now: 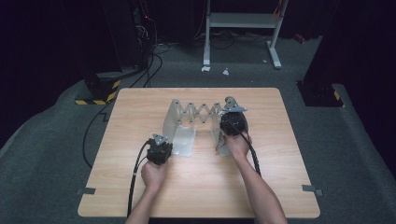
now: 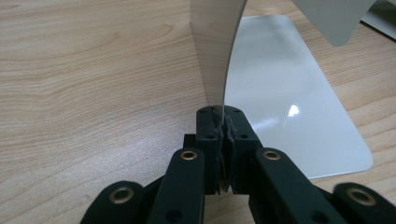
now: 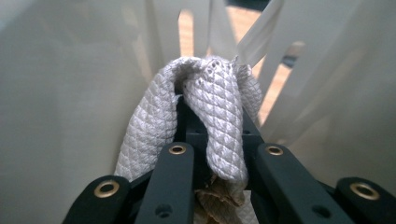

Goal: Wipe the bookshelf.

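a: between the 2 claws on the bench [image 1: 201, 196] stands the folding rack [image 1: 196, 113]; left claw [image 2: 223, 122] pinches its thin end panel, right claw [image 3: 212, 140] is clamped on a quilted cloth [image 3: 219, 107] just ahead of it.

b: handling?

a: rack's likely light, stiff, slippery; grip panel edges. cloth's soft. no readable writing.

The wooden table [image 1: 196, 186] stands on grey carpet [image 1: 355, 154]. Beyond its far edge a white metal stand [image 1: 243, 21] with a shelf rests on the floor, with black cables [image 1: 154, 60] trailing near it. Two yellow-and-black striped floor markers [image 1: 95, 100] sit off the table's far corners, in the dark.
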Motion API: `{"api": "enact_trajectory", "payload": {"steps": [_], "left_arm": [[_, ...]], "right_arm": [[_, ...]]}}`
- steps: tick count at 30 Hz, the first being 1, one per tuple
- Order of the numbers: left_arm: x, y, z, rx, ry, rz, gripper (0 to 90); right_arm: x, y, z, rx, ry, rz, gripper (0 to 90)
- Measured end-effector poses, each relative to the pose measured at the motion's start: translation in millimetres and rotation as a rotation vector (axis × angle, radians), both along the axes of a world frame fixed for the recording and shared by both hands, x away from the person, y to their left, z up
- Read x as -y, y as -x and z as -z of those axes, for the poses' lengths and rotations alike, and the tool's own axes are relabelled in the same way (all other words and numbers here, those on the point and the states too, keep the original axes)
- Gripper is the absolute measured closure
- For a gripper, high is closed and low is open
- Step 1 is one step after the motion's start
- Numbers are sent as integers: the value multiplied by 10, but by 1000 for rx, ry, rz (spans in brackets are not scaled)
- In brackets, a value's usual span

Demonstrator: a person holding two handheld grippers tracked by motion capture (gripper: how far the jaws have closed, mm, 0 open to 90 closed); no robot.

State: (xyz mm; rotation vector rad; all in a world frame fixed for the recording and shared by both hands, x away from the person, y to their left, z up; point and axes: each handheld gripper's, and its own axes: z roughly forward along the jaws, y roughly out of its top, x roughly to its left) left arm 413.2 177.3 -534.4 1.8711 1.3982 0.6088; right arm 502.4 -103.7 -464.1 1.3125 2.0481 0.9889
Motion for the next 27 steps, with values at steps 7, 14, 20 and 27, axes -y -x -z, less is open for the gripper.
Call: {"api": "enact_trajectory", "payload": {"steps": [7,14,20,27], "left_arm": [[1,0,0,1,-1,1,854],[2,0,1,2,-2,1,853],[1,0,0,2,-2,2,854],[2,1,1,1,-1,2,854]], "right_arm": [[92,25,-106,27,-27,23,818],[136,52,-256,64,-47,39,819],[126,55,-491,116,-58,42,819],[118,60,-512,140,-41,50,819]]}}
